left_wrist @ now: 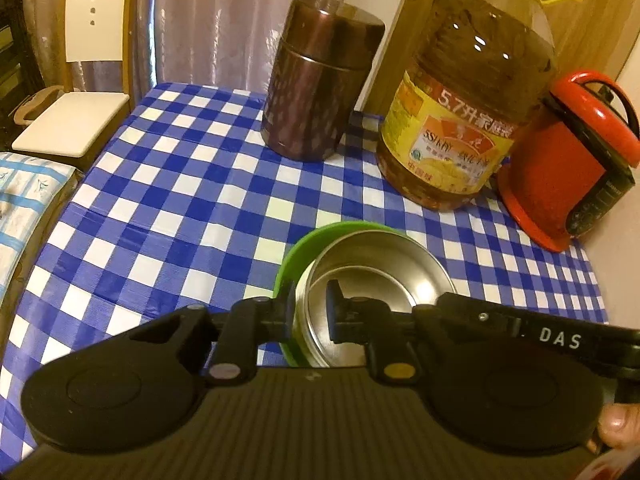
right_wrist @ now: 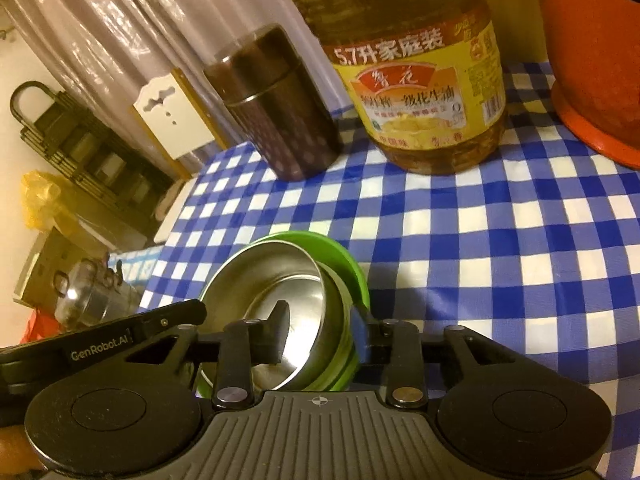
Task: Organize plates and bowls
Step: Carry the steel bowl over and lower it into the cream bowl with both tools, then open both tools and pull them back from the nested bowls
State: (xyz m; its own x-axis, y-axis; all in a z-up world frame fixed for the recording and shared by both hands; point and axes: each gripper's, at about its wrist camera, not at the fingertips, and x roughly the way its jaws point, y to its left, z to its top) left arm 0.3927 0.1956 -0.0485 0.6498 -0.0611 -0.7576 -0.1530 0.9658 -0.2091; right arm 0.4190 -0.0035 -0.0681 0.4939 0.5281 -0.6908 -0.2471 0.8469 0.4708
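Note:
A steel bowl (left_wrist: 376, 276) nested in a green outer bowl (left_wrist: 304, 252) is held above the blue checked tablecloth (left_wrist: 160, 200). My left gripper (left_wrist: 310, 312) is shut on the bowl's left rim, one finger inside and one outside. My right gripper (right_wrist: 320, 328) is shut on the bowl's (right_wrist: 280, 280) right rim in the same way, with the green shell (right_wrist: 348, 264) under its outer finger. The other gripper's black arm shows at each view's edge.
At the back of the table stand a dark brown canister (left_wrist: 316, 84), a large oil bottle (left_wrist: 468, 92) and a red cooker (left_wrist: 568, 168). A white chair (left_wrist: 84, 80) stands beyond the table's left edge. A steel pot (right_wrist: 92, 296) and a rack (right_wrist: 80, 148) are off the table.

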